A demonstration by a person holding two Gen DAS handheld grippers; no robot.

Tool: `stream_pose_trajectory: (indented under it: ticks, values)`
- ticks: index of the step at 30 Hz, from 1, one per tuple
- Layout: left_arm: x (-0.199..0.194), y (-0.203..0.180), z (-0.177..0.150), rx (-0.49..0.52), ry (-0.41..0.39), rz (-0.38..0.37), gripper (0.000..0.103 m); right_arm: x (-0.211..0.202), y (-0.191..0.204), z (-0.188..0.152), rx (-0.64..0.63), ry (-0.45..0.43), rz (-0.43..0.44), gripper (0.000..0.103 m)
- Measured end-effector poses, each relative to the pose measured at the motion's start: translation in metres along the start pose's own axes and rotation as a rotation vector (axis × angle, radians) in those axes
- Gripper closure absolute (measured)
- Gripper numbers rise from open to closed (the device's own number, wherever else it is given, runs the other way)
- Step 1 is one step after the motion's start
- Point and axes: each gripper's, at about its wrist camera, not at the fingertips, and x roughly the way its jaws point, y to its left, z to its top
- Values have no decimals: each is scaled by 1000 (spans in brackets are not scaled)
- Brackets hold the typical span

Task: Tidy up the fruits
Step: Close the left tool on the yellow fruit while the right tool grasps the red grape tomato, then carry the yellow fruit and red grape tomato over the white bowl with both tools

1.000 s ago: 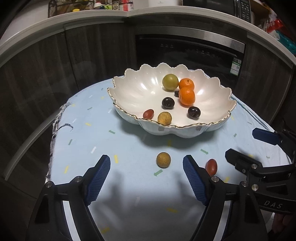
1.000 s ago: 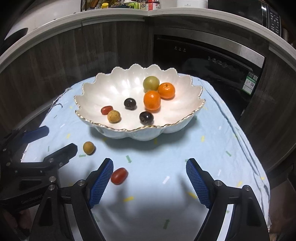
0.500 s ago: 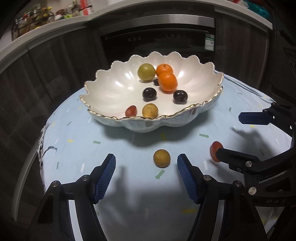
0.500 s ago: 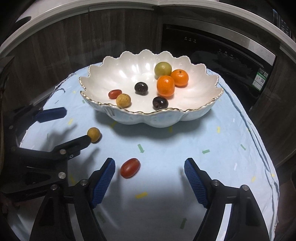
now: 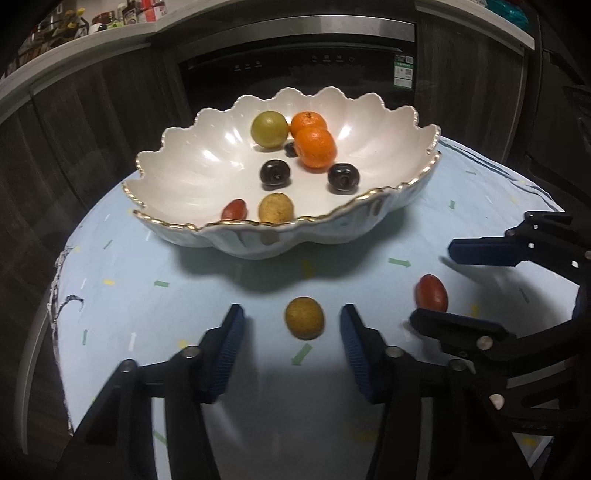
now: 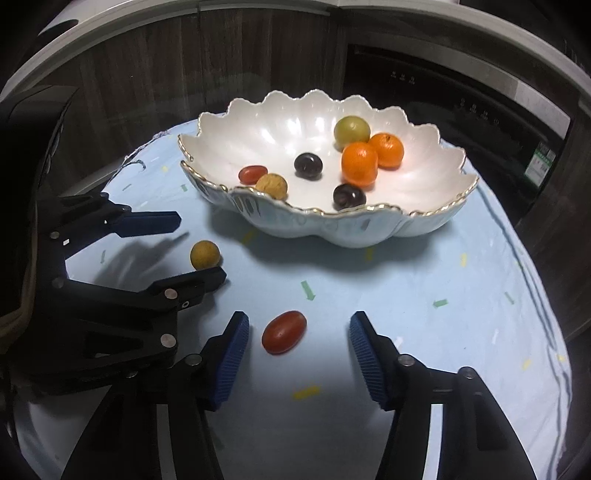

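Observation:
A white scalloped bowl with a gold rim stands on the light blue cloth; it also shows in the right wrist view. It holds two oranges, a green fruit, dark plums, a tan fruit and a red tomato. A tan round fruit lies on the cloth between the open jaws of my left gripper, untouched. A red grape tomato lies between the open jaws of my right gripper, nearer the left finger. The tan fruit and the left gripper also show in the right wrist view, the tomato in the left.
The blue cloth covers a round table with edges close on the left and right. Dark wood cabinets and a black built-in appliance stand behind. A counter with bottles runs above.
Both grippers have moved forward and lower. The tan fruit now sits between the left jaws and the red tomato between the right jaws. Both stay open.

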Motion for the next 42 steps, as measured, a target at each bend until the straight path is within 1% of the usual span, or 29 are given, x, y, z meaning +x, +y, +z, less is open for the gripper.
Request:
stream_pose_trajectory:
  ticks: [2,3,6,8,11,12,13,14,15,20,29,42]
  values:
    - [0,-4,0,16,1,5,64,2,-1,0,7,6,12,49]
    - [1,-5,0,20,4,4,66,3,-1,-1,6,7,15,52]
    - [2,-5,1,15,6,-3,68,5,-1,-2,15,16,42,57]
    - [2,-5,2,9,8,-4,68,6,-3,-2,26,18,54,58]
    - [3,-6,3,8,7,-8,73,7,-5,-2,33,16,64,61]
    - [3,-7,3,10,5,-4,73,7,-5,-2,32,14,66,65]
    - [4,-7,3,12,5,-1,74,7,-5,-2,31,13,70,72]
    - [3,-7,3,12,5,0,75,7,-4,-1,28,13,77,75]
    - [3,-7,3,10,5,5,77,7,-4,-1,24,13,80,76]
    - [3,-7,4,-7,15,21,80,5,-4,-1,20,9,89,77]
    - [-1,-10,3,-43,27,28,80,1,-12,2,30,1,81,77]
    - [-20,-15,10,-92,2,73,81,-15,-20,7,49,-30,76,77]
